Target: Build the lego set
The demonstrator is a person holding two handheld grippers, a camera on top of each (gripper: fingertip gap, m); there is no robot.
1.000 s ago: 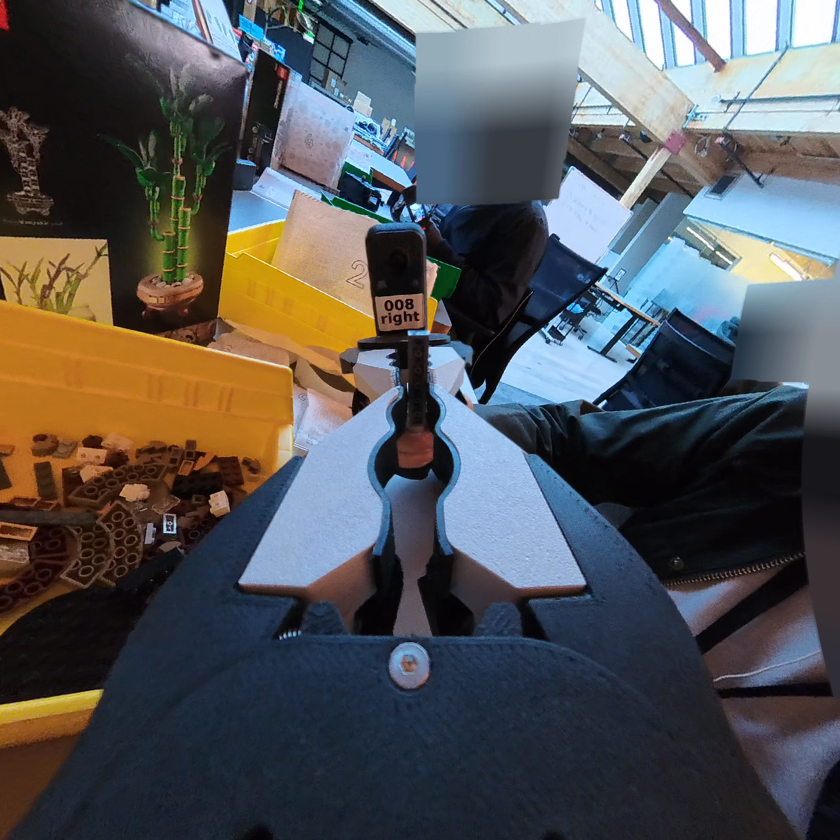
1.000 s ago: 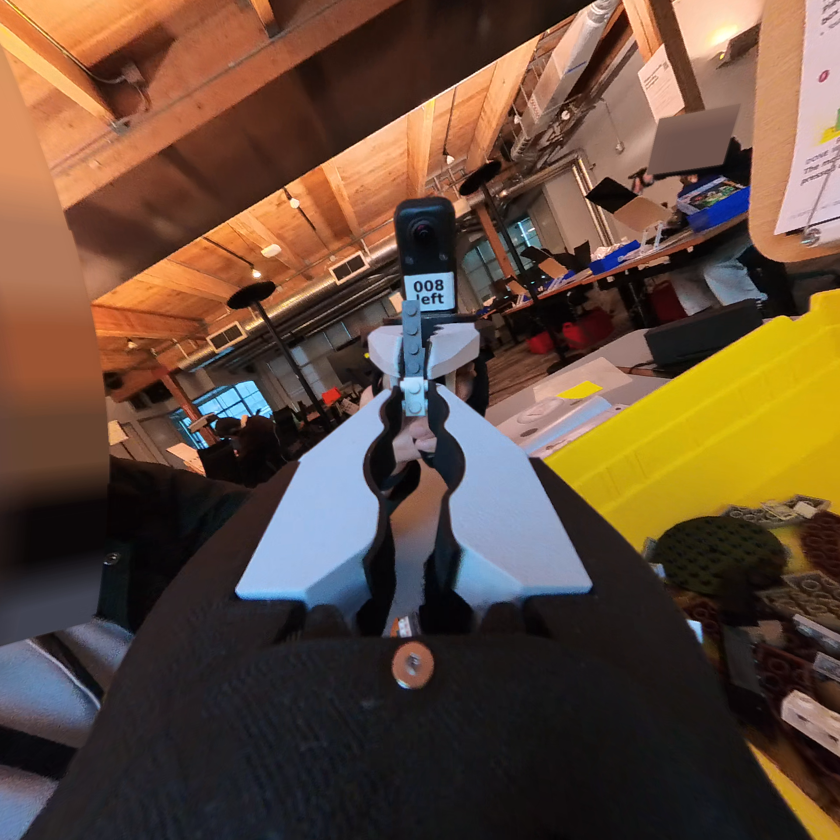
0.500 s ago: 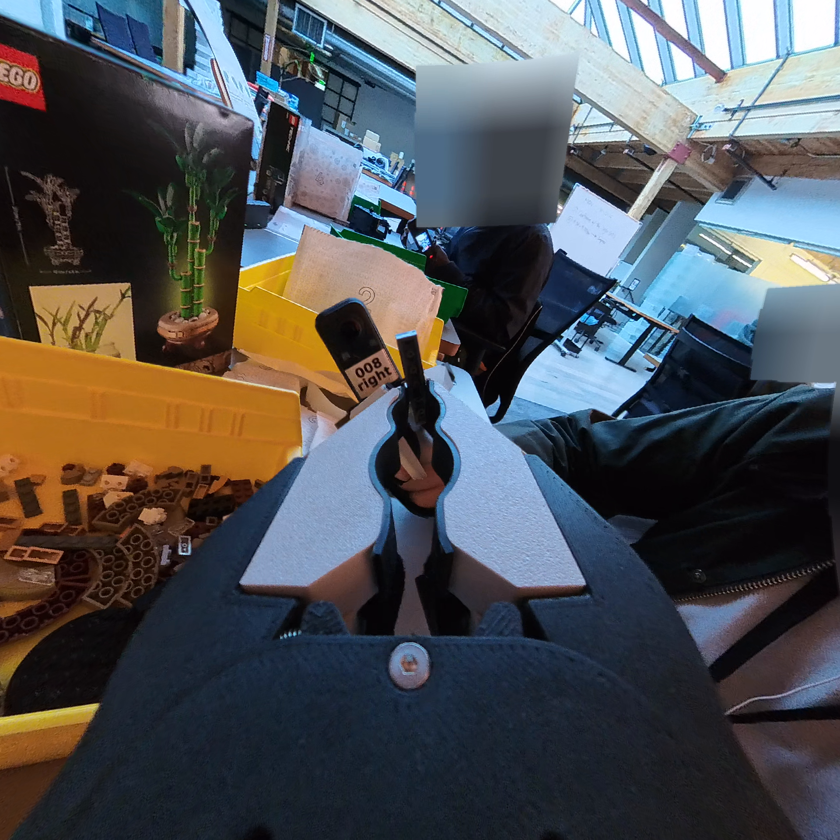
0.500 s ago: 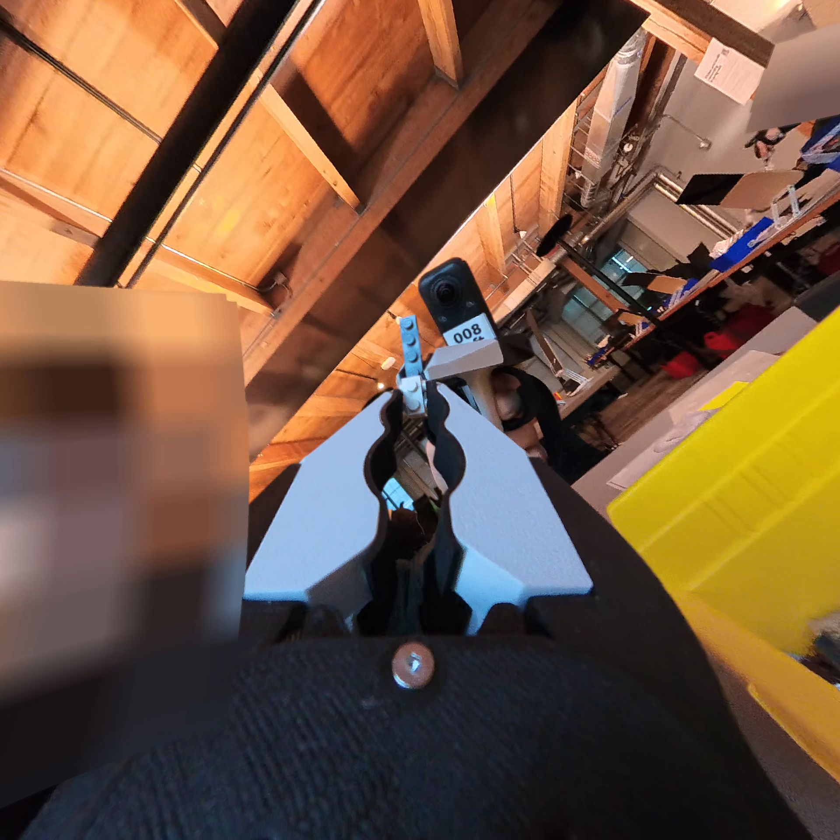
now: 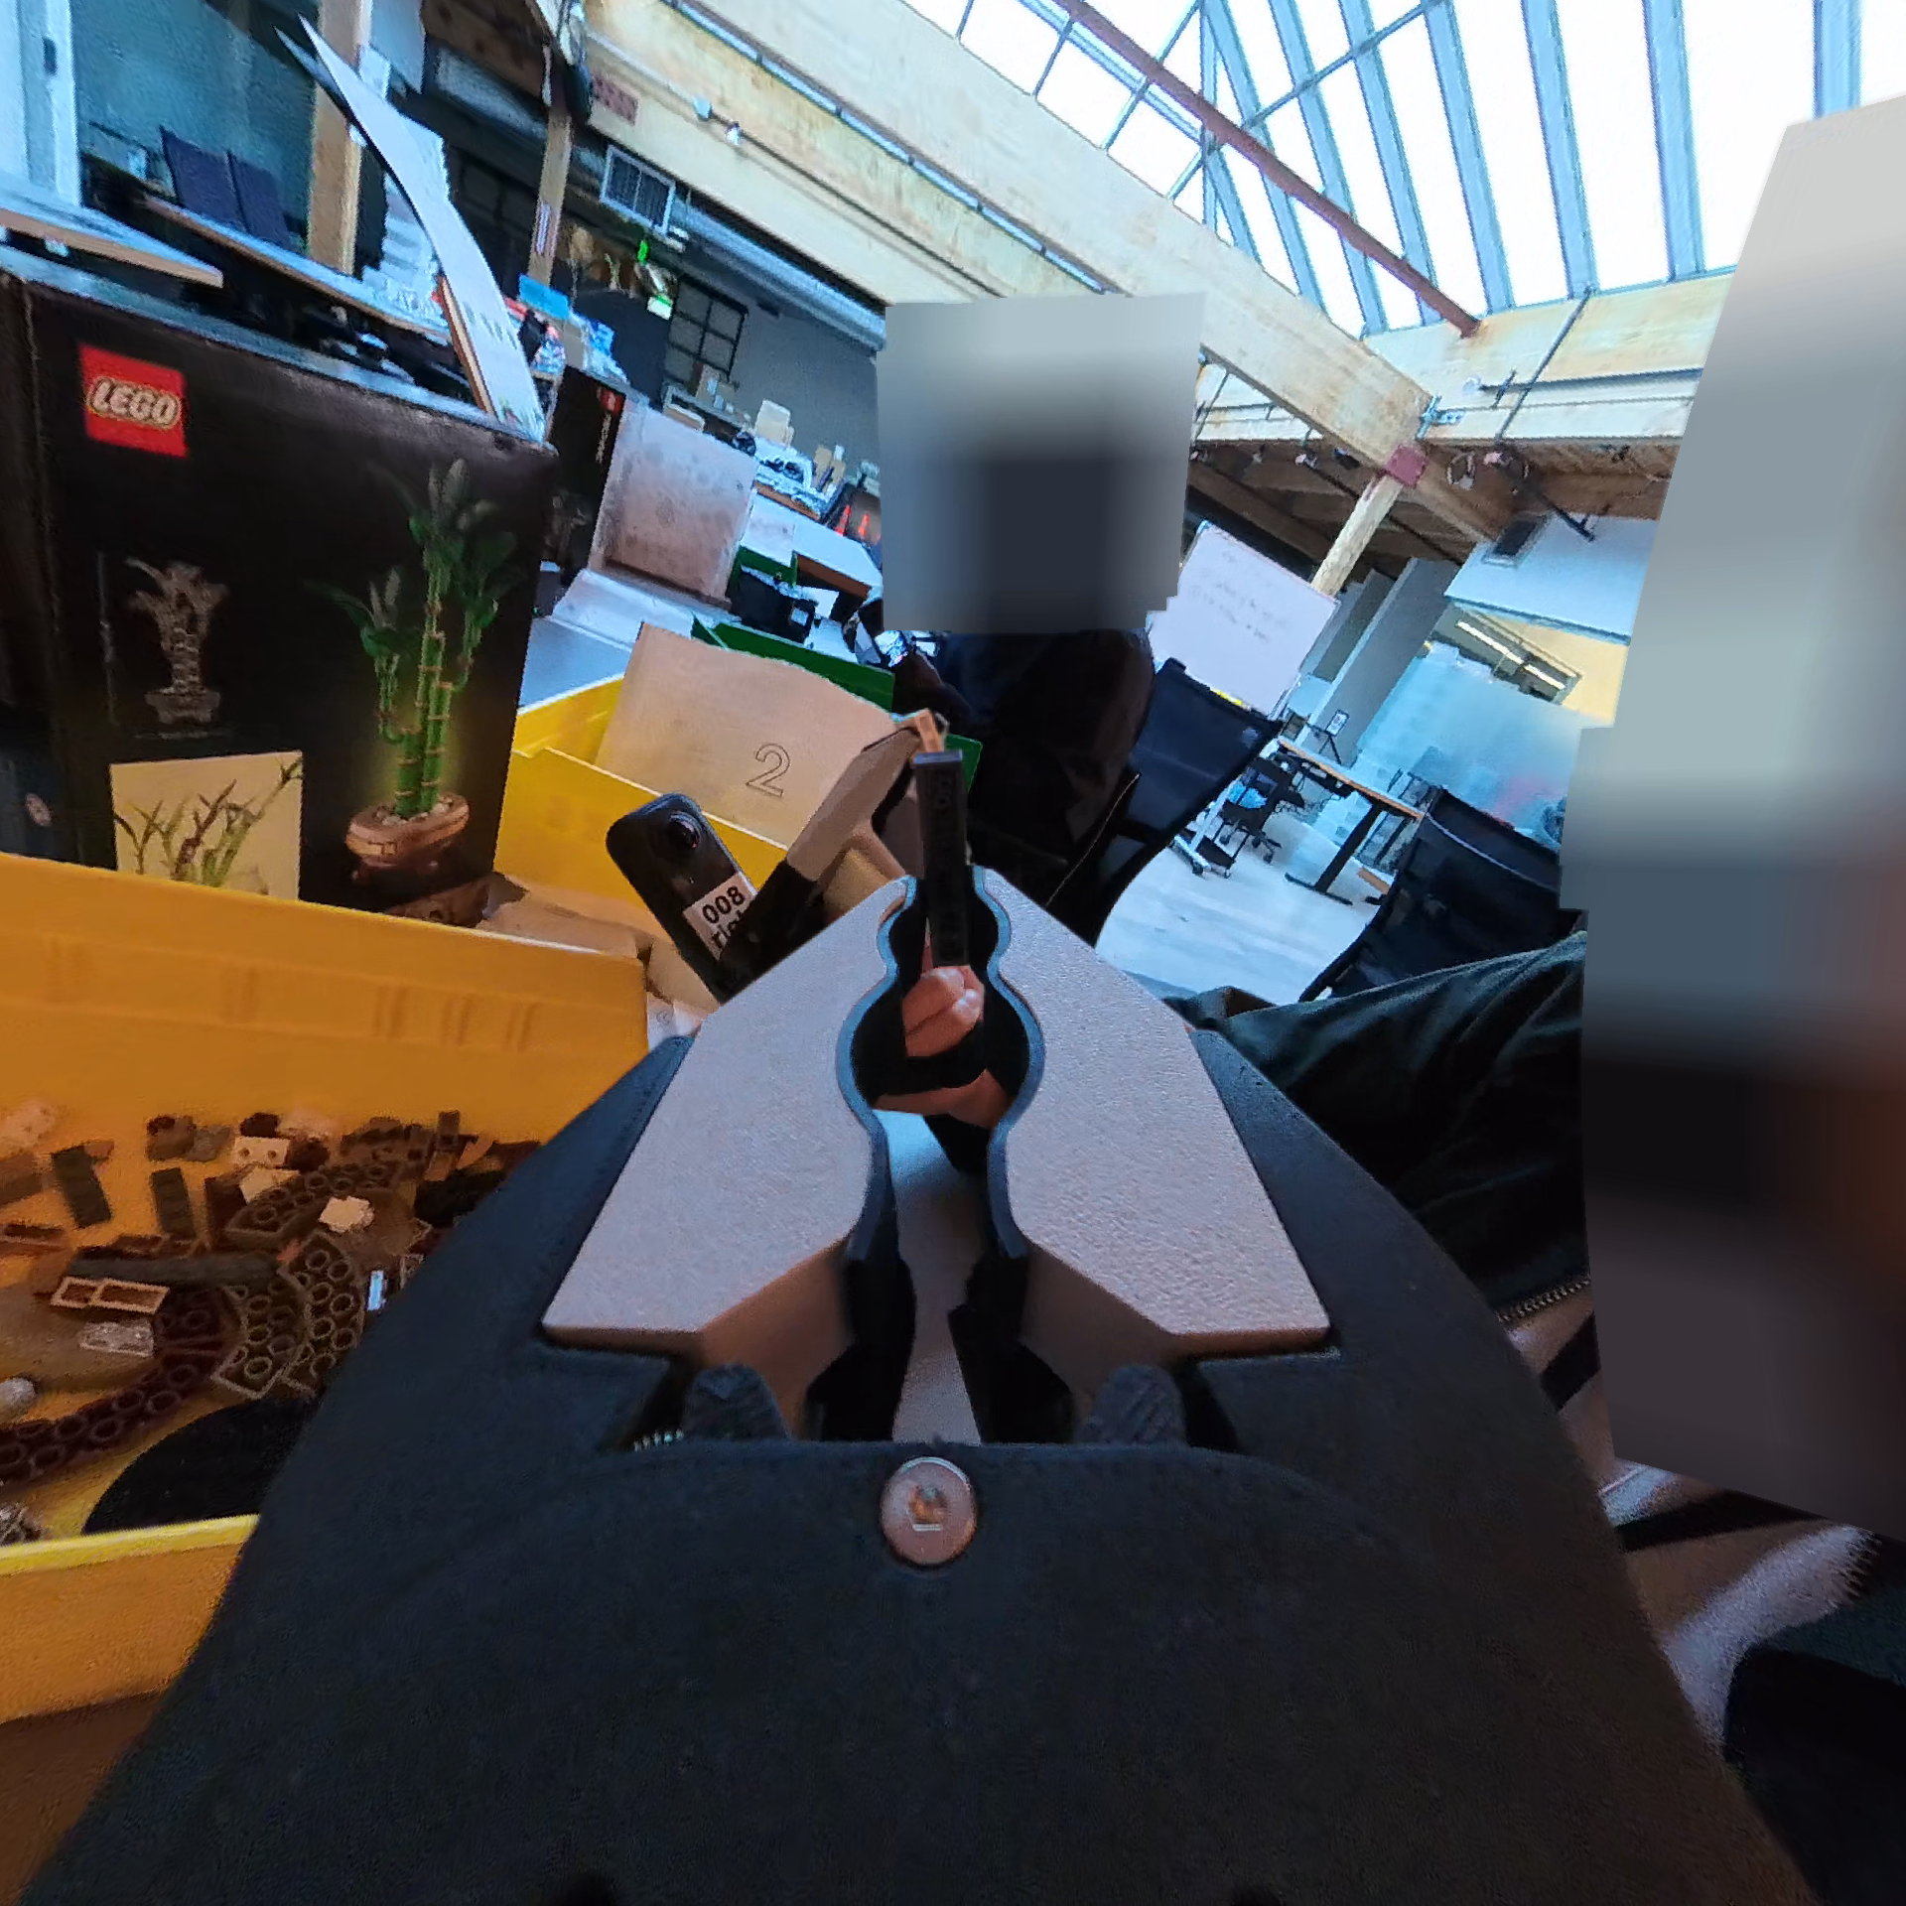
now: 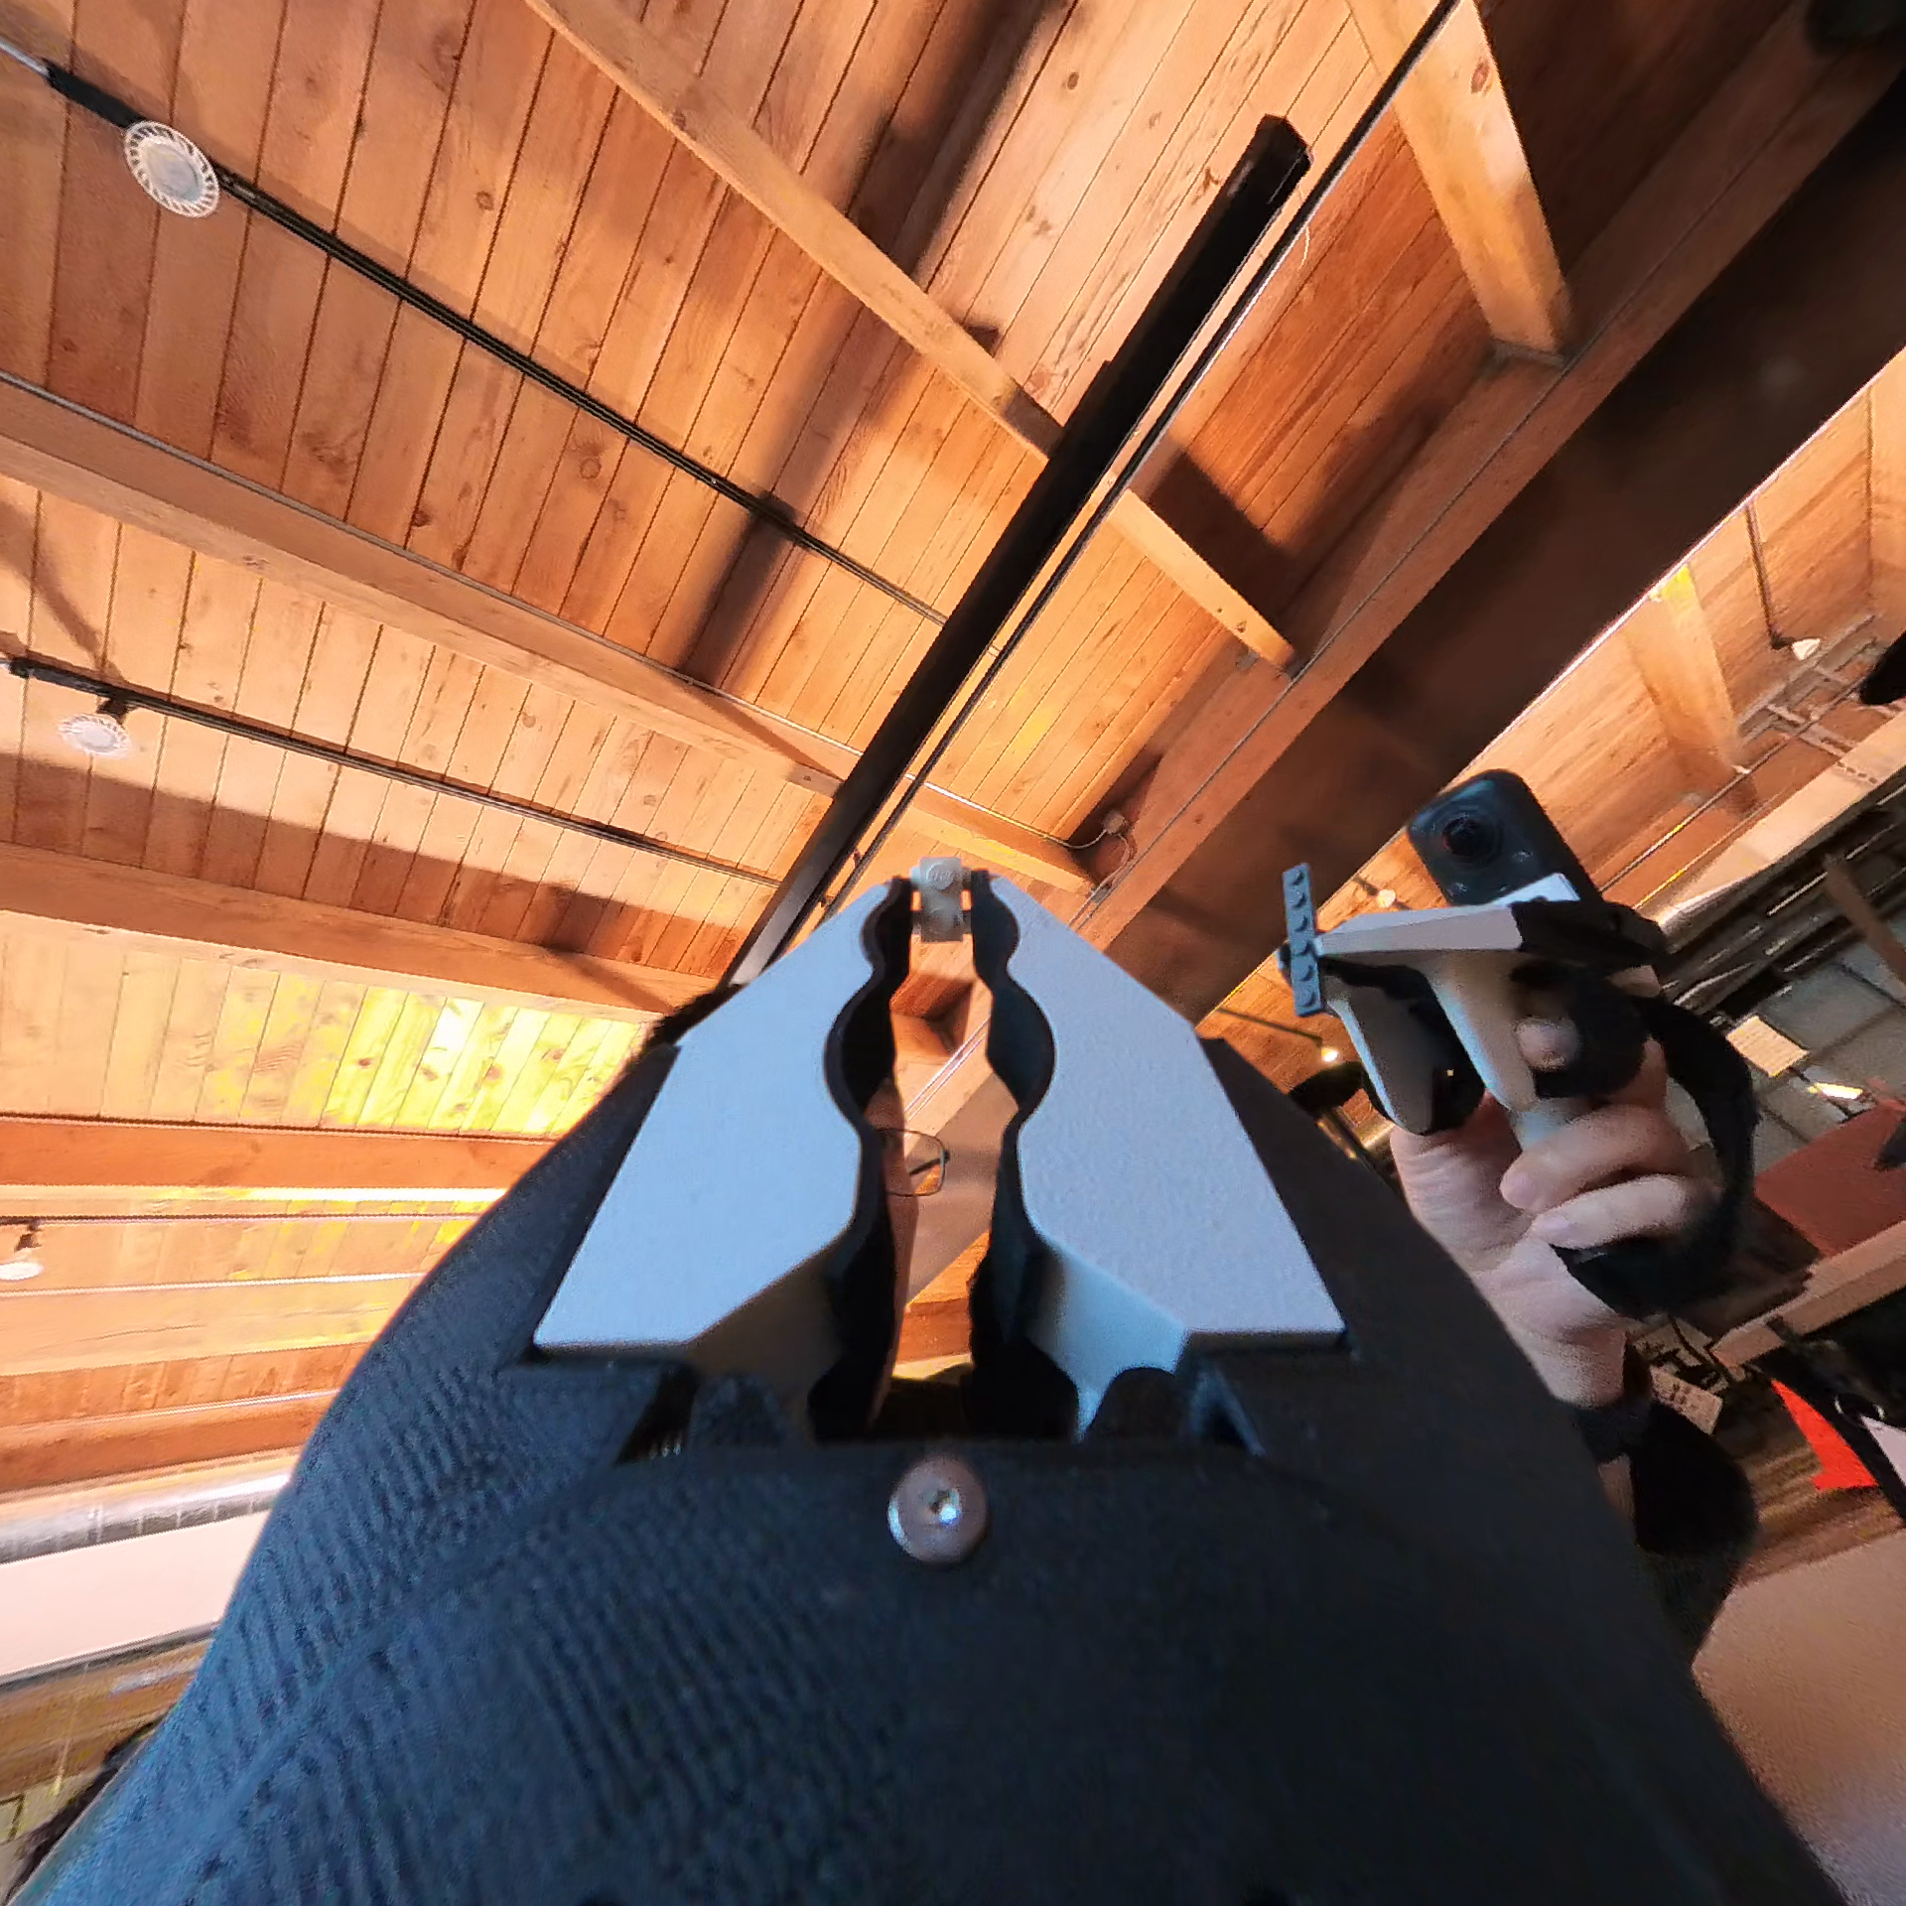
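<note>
- Left gripper (image 5: pixel 944 895) — clenching a long dark grey plate (image 5: pixel 946 856), which is standing upright out of the fingertips toward 12 o'clock.
- Right gripper (image 6: pixel 943 895) — pinching a small light grey piece (image 6: pixel 942 899) at the tips, and pointing up at the wooden ceiling (image 6: pixel 516 433).
- Yellow bin (image 5: pixel 309 1006) — sitting at 9 o'clock in the left wrist view, holding loose dark bricks (image 5: pixel 206 1279).
- Set's box (image 5: pixel 268 639) — standing behind the bin, at 10 o'clock.
- Person's hand (image 6: pixel 1568 1196) — gripping the left gripper's handle at 3 o'clock in the right wrist view.
</note>
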